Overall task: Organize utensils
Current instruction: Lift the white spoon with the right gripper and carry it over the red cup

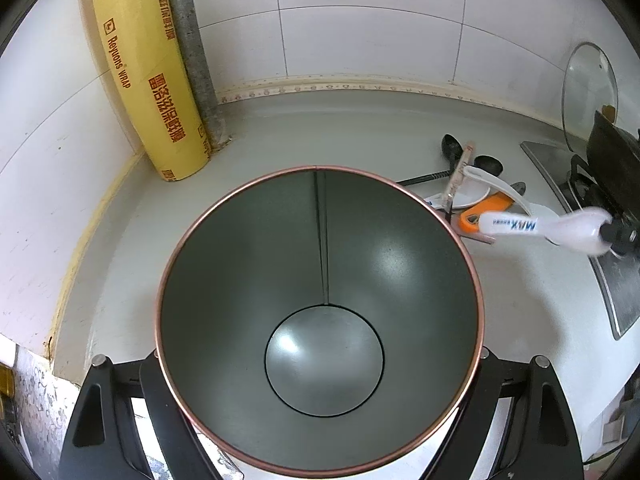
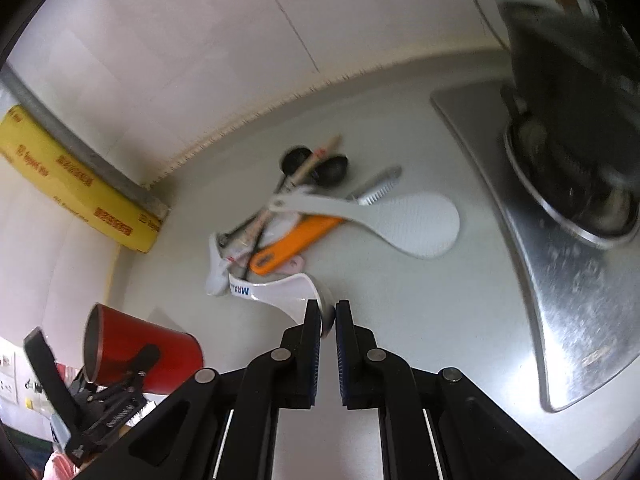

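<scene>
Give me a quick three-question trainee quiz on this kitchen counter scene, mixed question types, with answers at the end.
1. True or false: the red container held in the left tongs already has utensils inside.
2. Multiple choice: what do the right tongs grip? A) an orange-handled tool B) the white utensil marked MAX C) a black spoon
3. Short answer: what yellow item leans in the wall corner?

Key: 1 false, its inside is bare. 2 B. 3 the wrap box.
</scene>
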